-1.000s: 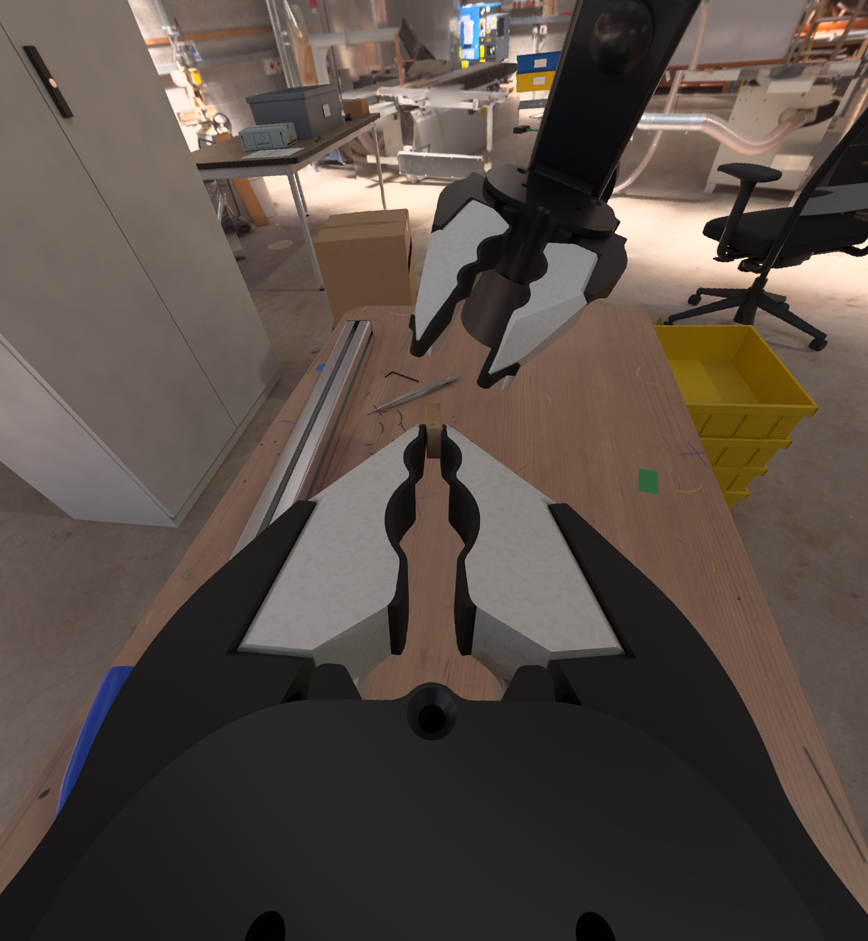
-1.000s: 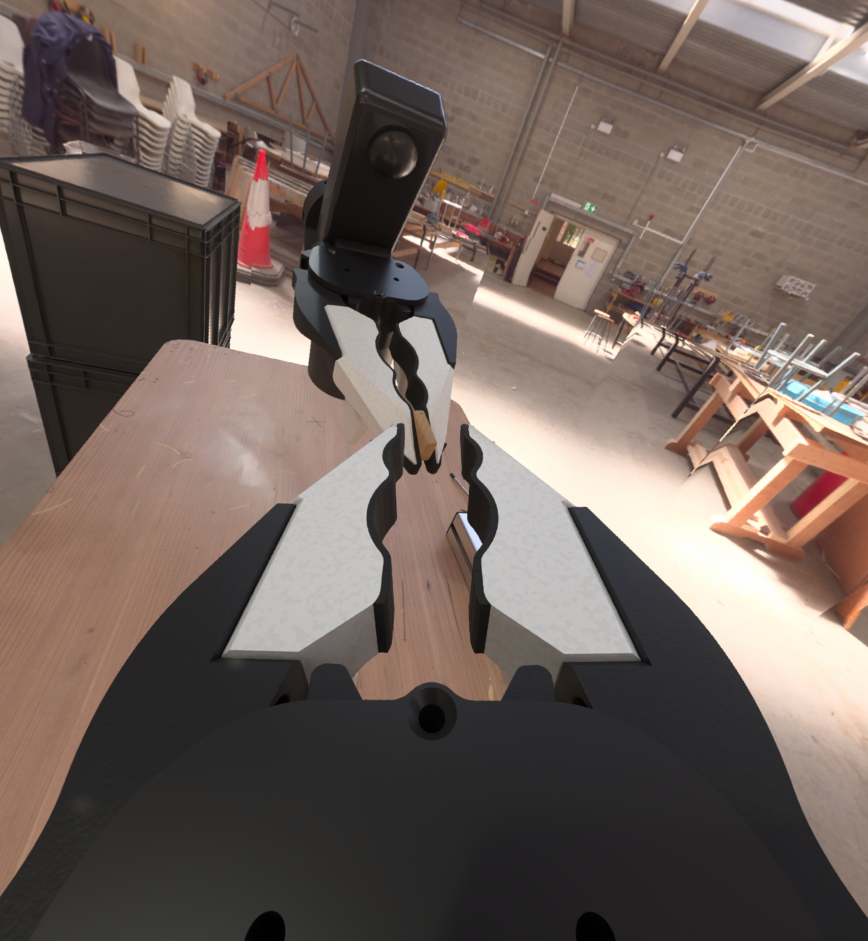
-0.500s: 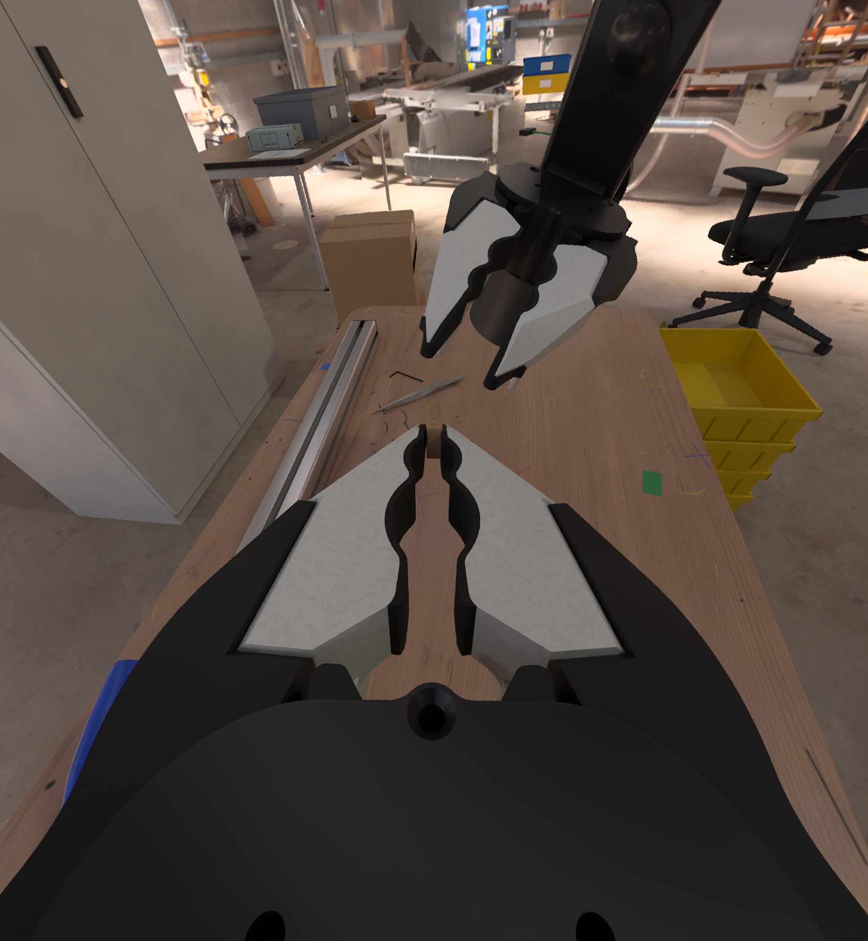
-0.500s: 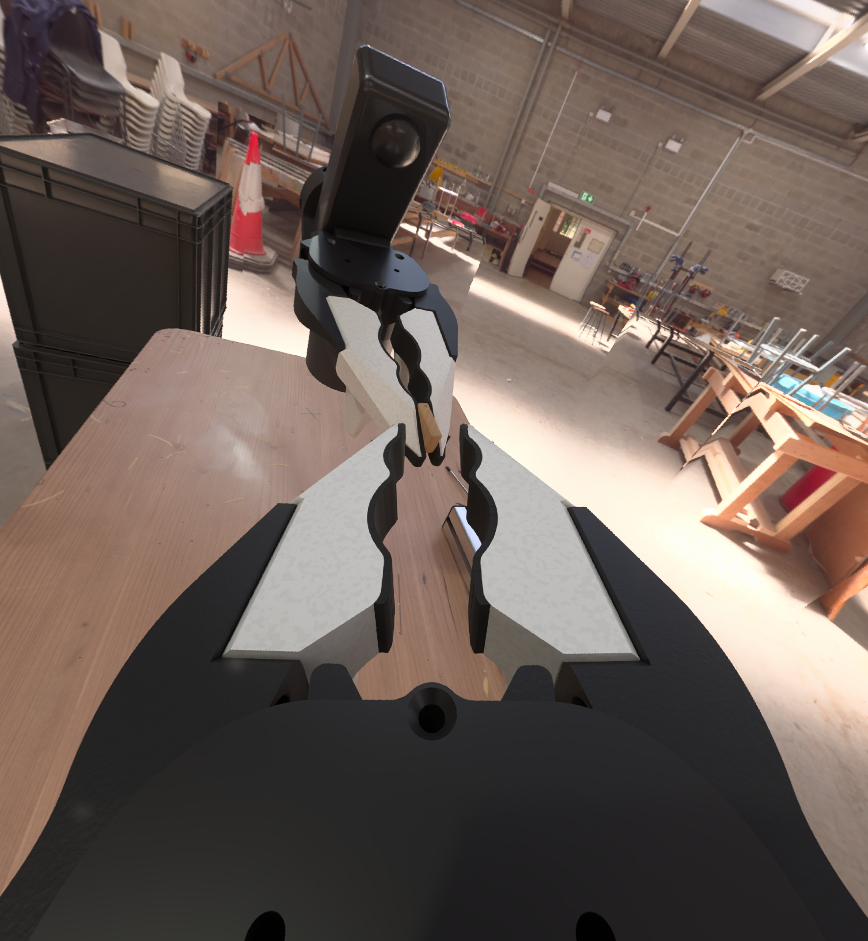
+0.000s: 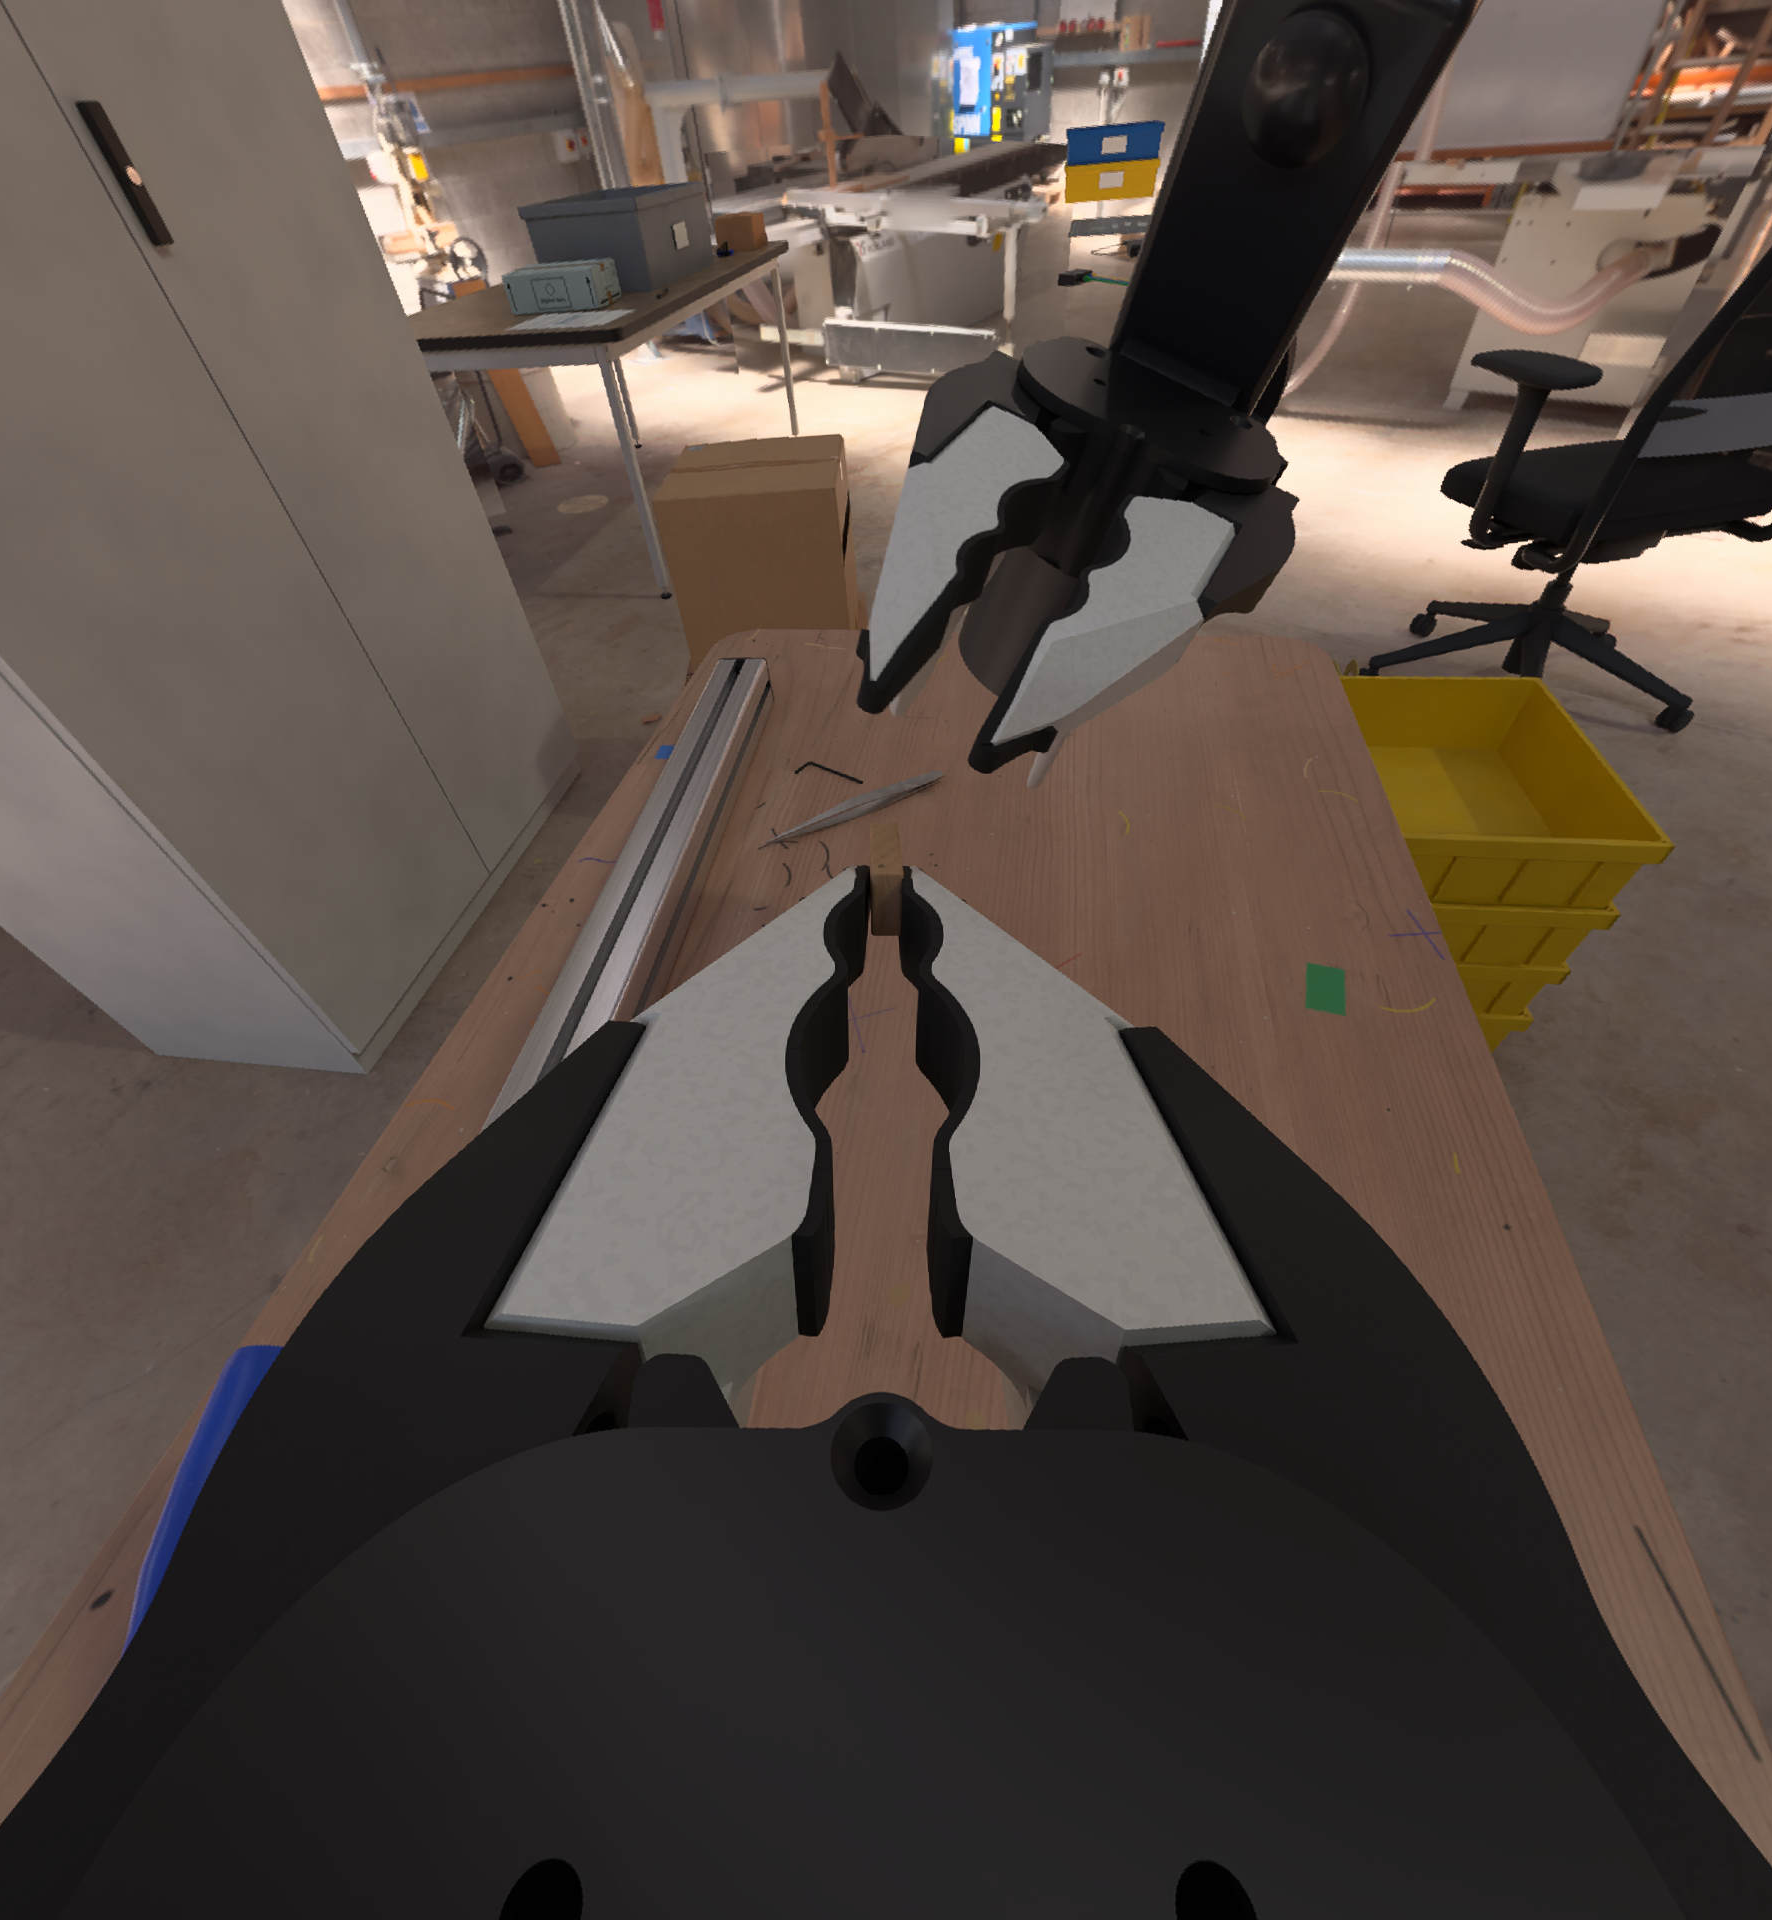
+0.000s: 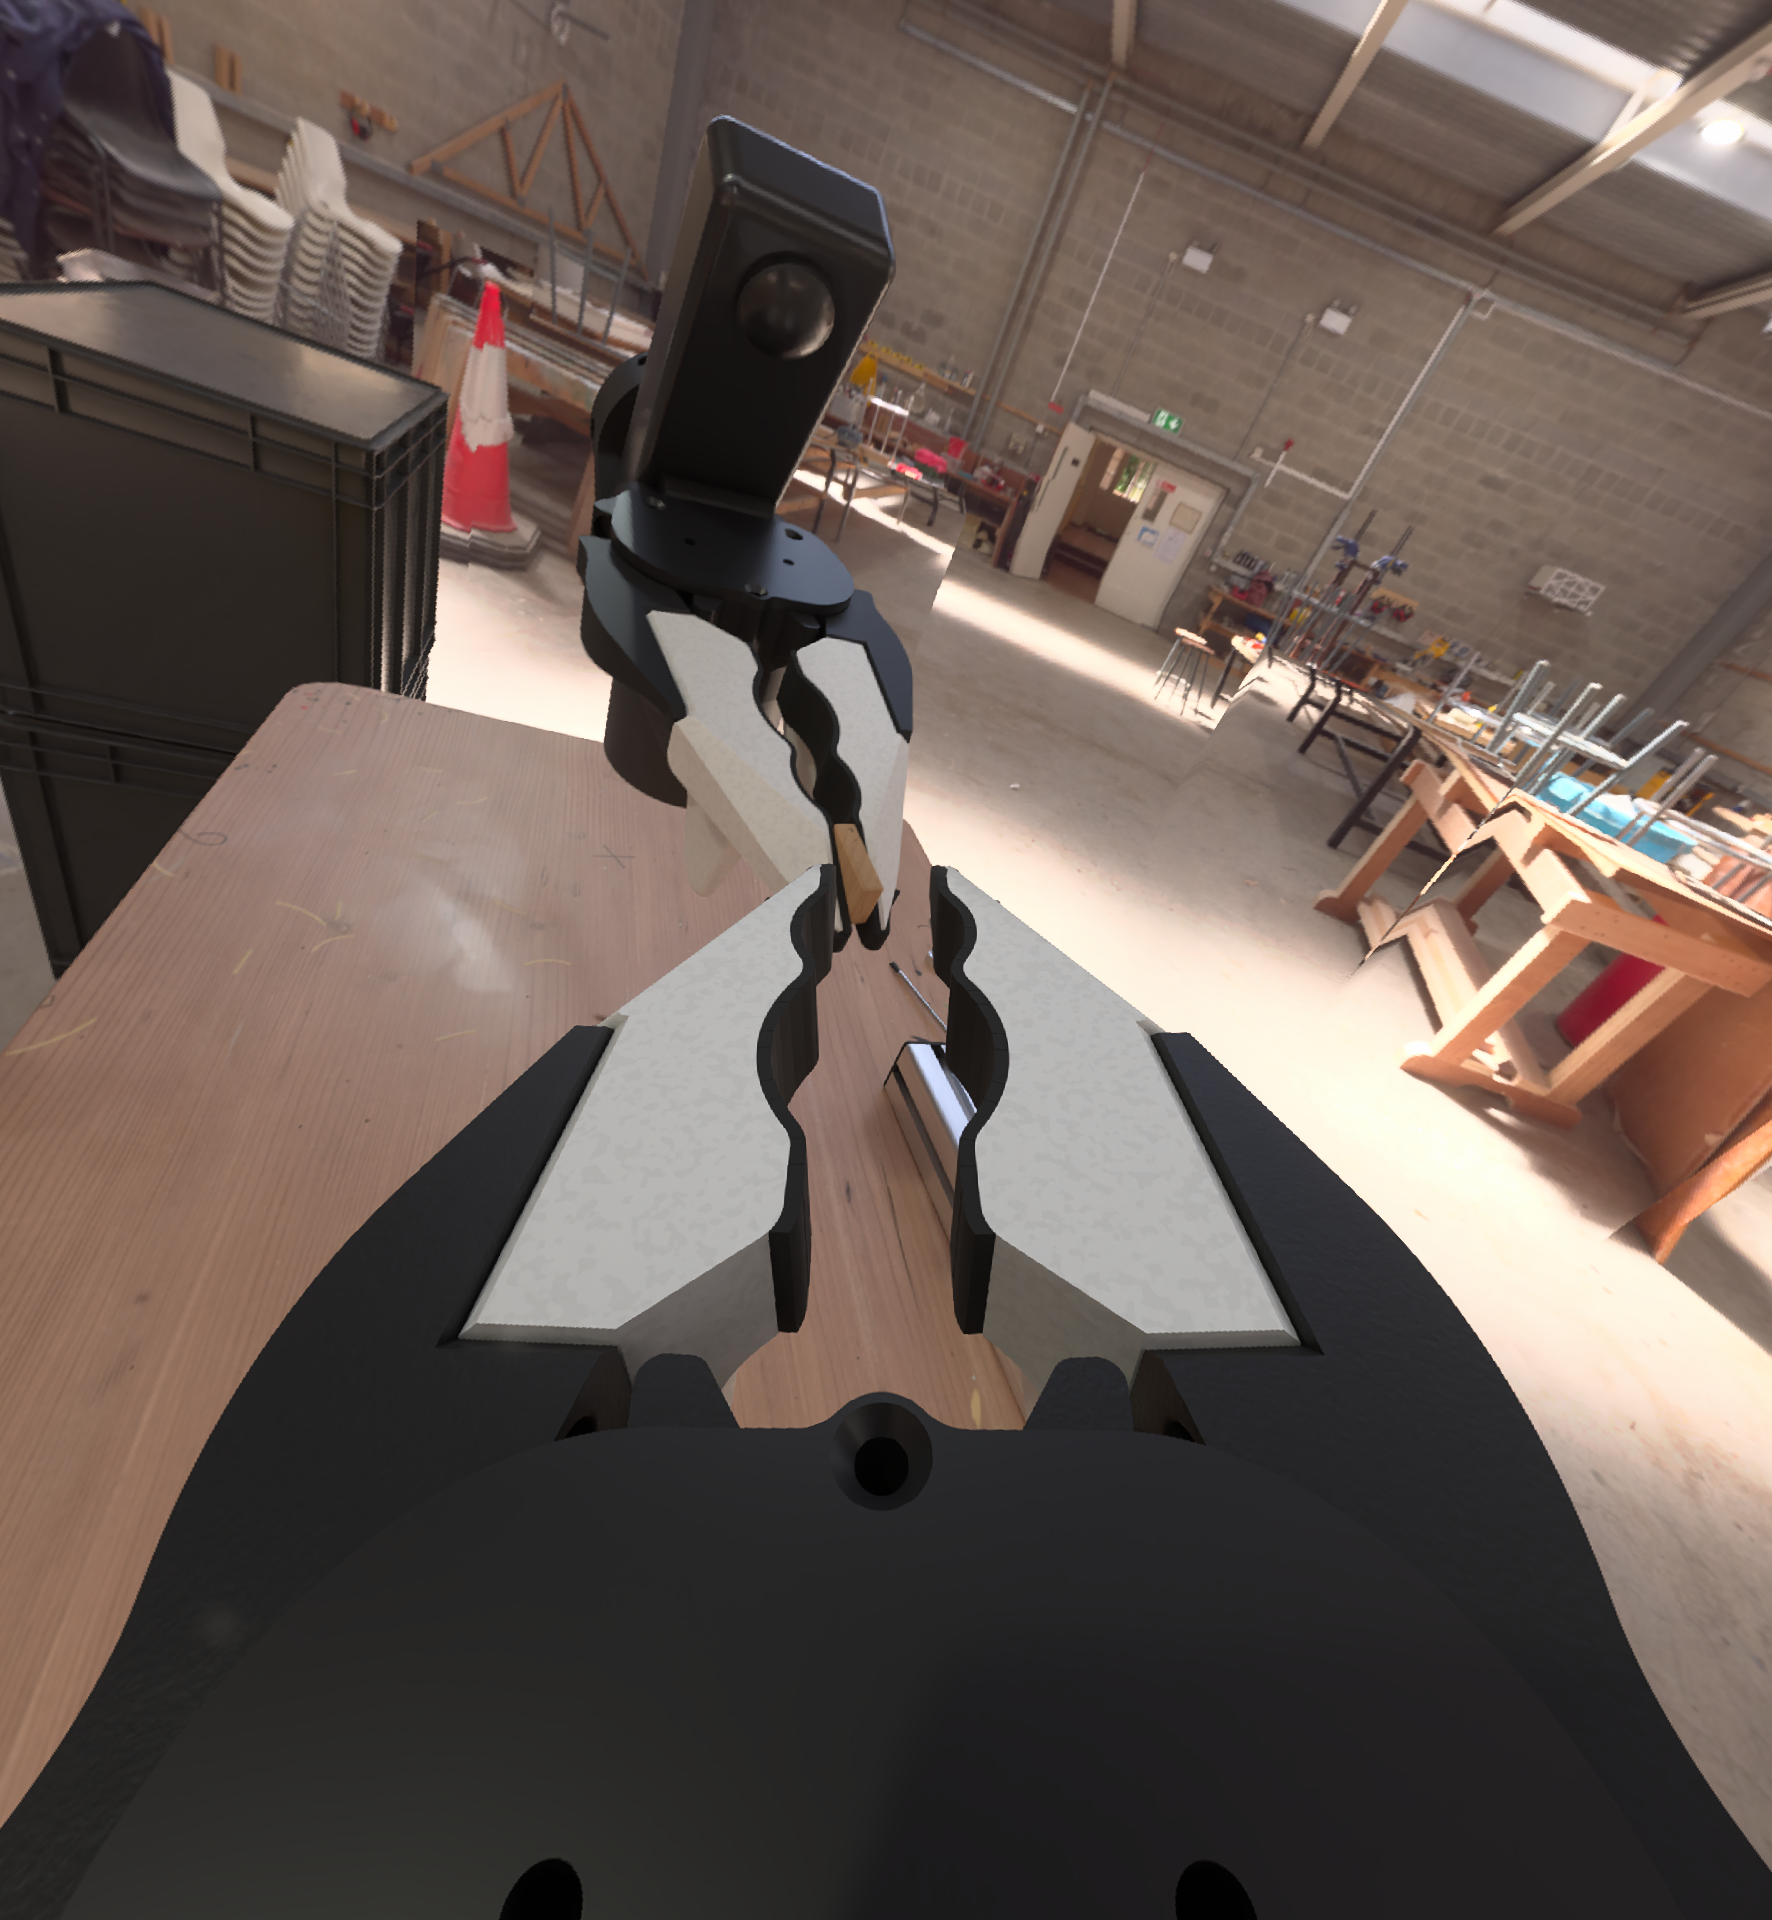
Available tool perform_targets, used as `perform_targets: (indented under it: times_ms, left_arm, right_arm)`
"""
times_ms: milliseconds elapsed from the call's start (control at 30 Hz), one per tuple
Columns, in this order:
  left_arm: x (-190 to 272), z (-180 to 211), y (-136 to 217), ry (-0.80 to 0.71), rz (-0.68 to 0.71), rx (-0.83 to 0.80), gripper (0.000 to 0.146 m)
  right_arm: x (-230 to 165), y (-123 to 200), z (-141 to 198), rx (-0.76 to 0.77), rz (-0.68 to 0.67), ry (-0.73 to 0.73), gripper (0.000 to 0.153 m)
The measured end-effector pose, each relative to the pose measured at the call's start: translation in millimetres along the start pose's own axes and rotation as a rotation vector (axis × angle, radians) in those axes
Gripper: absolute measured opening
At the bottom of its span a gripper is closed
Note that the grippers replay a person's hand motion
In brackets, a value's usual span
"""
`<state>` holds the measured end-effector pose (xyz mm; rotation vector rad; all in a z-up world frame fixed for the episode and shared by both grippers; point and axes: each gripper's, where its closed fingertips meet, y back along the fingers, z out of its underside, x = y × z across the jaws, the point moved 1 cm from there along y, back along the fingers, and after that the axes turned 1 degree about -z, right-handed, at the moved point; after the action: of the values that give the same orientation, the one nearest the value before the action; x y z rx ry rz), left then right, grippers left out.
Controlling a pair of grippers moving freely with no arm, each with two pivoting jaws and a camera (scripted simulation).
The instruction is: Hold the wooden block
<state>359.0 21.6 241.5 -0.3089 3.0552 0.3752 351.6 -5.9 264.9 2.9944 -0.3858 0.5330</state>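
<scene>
While the wooden block [image 5: 884,902] sat pinched between the tips of my left gripper [image 5: 883,894], it showed just above the middle of the left wrist frame, small, tan and upright, with my jaws closed on its two sides. From the right wrist camera the same block [image 6: 858,875] appeared a little above centre, tilted, with its lower end poking out below the pale fingertips [image 6: 887,831] that clamped it, clear of the table [image 6: 290,1039]. My right gripper [image 6: 877,904] held nothing; its jaws stood apart with bare wood visible through the gap, and in the left view it hung in the upper middle [image 5: 929,738], just above the far end of the table [image 5: 1225,987]. Between the two grippers, on the tabletop, lay slim metal tweezers [image 5: 856,805] and, just beyond them, a small black hex key [image 5: 826,771]. A long metal rail [image 5: 653,894] ran along the left edge of the table; in the right view its shiny end [image 6: 929,1091] peeked between my fingers. Further out, a stack of yellow bins [image 5: 1495,790] stood at the right side of the frame, a cardboard box [image 5: 757,540] past the table's far end, and a grey cabinet [image 5: 186,520] filled the upper left. Black crates [image 6: 175,499] occupied the upper left of the right view.
</scene>
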Motion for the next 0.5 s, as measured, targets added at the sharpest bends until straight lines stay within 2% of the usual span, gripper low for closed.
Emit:
perform_targets:
  times_ms: [200,367,500]
  left_arm:
    - [0.1,0.5,-0.8,-0.004,-0.002,-0.005,0.004]
    - [-0.6,-0.5,0.9,0.006,0.001,0.006,0.004]
    - [2.0,0.1,-1.7,-0.004,0.005,-0.004,0.004]
  right_arm:
    - [-2.6,-3.0,0.7,-0.003,-0.015,0.003,0.021]
    - [-1.7,-0.1,-0.9,0.002,-0.008,0.003,0.017]
    - [-0.8,-3.7,-0.2,0.006,0.001,0.001,0.023]
